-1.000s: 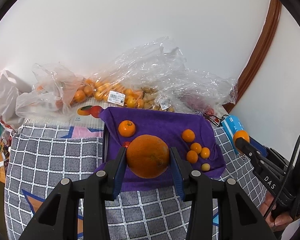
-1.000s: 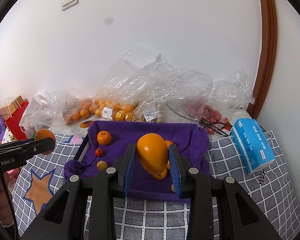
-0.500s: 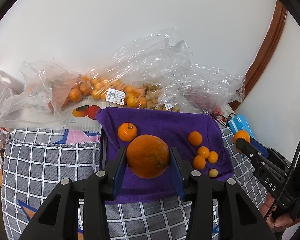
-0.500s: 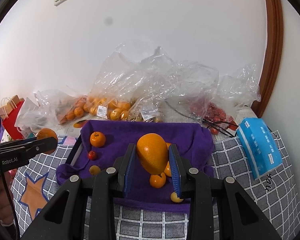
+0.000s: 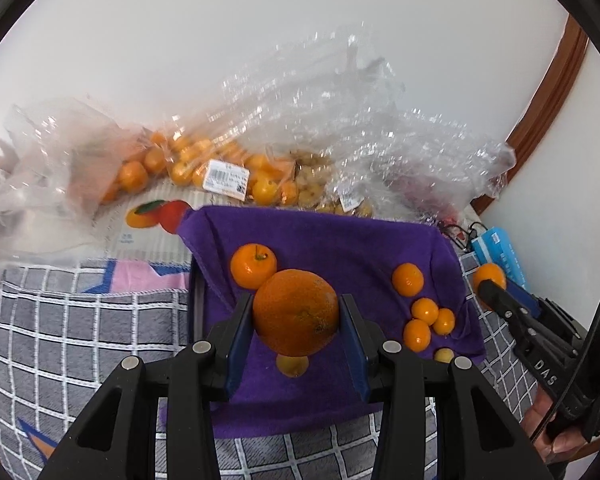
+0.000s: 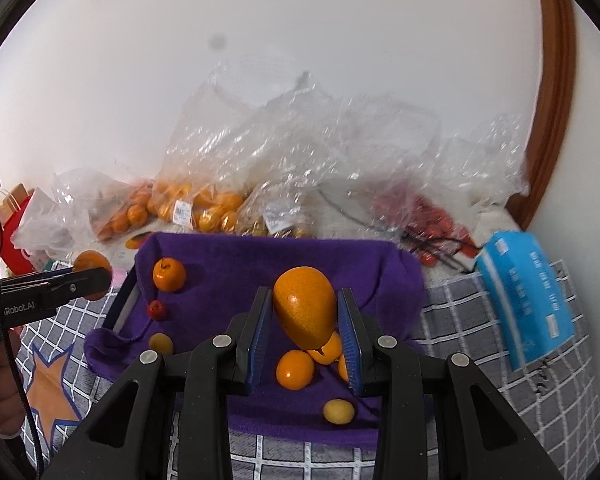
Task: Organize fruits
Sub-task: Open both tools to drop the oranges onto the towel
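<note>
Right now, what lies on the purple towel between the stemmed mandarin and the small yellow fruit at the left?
A small red fruit on the purple towel, between the stemmed mandarin and the yellow fruit; right wrist view.

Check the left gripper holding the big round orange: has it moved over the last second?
Yes. The left gripper, shut on the big round orange, has advanced toward the purple towel, which now looks larger and sits lower in the left wrist view.

between the blue-padded black left tongs (image 5: 296, 316) sits an orange fruit (image 5: 295, 312); under them a purple towel (image 5: 340, 248) over a grey cloth with white grid (image 5: 80, 328); right of the right tongs, a blue packet (image 6: 528, 296).
</note>
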`<state>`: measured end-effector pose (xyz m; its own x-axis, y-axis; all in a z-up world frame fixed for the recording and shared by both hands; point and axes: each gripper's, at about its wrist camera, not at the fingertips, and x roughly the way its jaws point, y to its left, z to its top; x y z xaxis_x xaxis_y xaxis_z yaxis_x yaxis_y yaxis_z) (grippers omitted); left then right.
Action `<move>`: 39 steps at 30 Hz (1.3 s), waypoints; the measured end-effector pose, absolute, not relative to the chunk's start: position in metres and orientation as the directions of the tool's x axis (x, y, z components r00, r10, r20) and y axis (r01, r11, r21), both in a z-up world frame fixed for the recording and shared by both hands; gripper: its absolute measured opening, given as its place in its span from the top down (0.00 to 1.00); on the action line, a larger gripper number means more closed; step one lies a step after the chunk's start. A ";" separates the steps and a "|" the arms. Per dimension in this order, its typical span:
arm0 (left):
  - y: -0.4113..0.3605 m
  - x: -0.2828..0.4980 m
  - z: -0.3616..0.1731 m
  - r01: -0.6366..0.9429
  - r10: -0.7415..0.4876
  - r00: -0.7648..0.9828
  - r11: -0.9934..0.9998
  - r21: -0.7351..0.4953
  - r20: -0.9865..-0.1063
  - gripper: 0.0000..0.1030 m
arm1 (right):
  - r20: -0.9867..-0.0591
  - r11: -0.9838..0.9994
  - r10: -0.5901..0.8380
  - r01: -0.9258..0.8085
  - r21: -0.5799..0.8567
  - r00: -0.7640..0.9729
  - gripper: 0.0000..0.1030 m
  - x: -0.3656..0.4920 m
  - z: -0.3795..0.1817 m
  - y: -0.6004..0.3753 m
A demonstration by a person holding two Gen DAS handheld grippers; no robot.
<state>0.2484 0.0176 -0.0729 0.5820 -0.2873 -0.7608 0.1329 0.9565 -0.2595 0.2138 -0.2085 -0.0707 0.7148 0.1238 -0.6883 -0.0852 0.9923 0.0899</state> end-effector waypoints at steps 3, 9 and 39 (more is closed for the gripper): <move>0.013 0.256 -0.086 0.129 -0.283 0.557 0.958 -0.255 -0.781 0.61 | -0.711 0.990 0.144 -0.101 0.102 0.688 0.68 0.225 -0.089 -0.203; 0.008 0.272 -0.111 0.119 -0.276 0.509 0.961 -0.250 -0.816 0.61 | -0.744 0.987 0.160 -0.115 0.113 0.648 0.68 0.246 -0.120 -0.196; 0.006 0.193 -0.060 0.096 -0.188 0.606 0.982 -0.164 -0.773 0.39 | -0.677 0.996 0.086 -0.045 0.078 0.730 0.33 0.166 -0.056 -0.205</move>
